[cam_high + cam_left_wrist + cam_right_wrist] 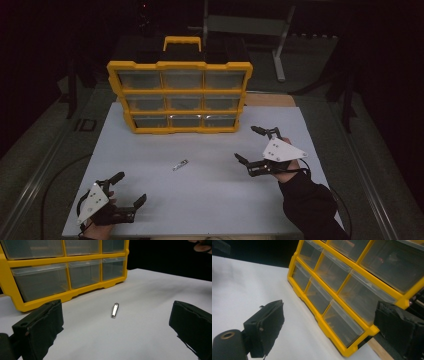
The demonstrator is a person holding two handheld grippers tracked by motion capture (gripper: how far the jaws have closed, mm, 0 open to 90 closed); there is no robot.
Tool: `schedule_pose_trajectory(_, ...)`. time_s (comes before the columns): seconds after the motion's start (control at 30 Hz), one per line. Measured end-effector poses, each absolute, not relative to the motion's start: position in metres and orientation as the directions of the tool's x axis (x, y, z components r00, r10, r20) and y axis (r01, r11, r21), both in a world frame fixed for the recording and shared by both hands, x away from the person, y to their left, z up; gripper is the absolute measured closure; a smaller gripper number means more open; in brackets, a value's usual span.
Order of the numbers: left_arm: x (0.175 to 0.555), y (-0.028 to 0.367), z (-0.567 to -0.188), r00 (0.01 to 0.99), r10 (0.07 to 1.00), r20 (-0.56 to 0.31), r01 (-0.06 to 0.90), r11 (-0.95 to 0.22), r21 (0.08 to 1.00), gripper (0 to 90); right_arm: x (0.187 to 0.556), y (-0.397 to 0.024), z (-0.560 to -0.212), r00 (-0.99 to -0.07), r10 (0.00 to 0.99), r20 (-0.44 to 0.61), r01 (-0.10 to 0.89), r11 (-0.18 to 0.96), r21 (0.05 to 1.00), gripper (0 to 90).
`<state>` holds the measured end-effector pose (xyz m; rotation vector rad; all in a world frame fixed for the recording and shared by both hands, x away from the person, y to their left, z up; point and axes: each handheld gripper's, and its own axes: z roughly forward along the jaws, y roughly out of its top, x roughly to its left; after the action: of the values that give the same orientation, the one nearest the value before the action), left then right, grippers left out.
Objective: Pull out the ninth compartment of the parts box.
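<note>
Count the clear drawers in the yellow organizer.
9 drawers in the yellow organizer, three rows of three: top row, middle row, bottom row. All are shut.

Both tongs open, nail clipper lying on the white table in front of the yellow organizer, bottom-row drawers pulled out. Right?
Not quite: the drawers of the yellow organizer are all pushed in, as the left gripper view shows. The rest holds: left tongs and right tongs open, nail clipper on the white table in front.

The left gripper (129, 188) sits low at the person's near left, jaws spread wide and holding nothing. The right gripper (250, 144) is held farther forward on the right, jaws likewise wide apart, a dark sleeve (310, 202) trailing behind its hand.
</note>
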<state>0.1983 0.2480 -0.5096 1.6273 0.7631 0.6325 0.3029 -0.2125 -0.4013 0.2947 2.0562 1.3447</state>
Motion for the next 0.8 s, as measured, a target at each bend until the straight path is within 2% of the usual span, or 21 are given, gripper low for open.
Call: schedule_pose_trajectory(0.8, 0.198, 0.248, -0.51, 0.641, 0.768, -0.002, 0.139, -0.114, 0.984, 0.0, 0.353, -0.157, -0.396, -0.792, 0.397, -0.464, -0.186, 0.566, 0.803, 9.4)
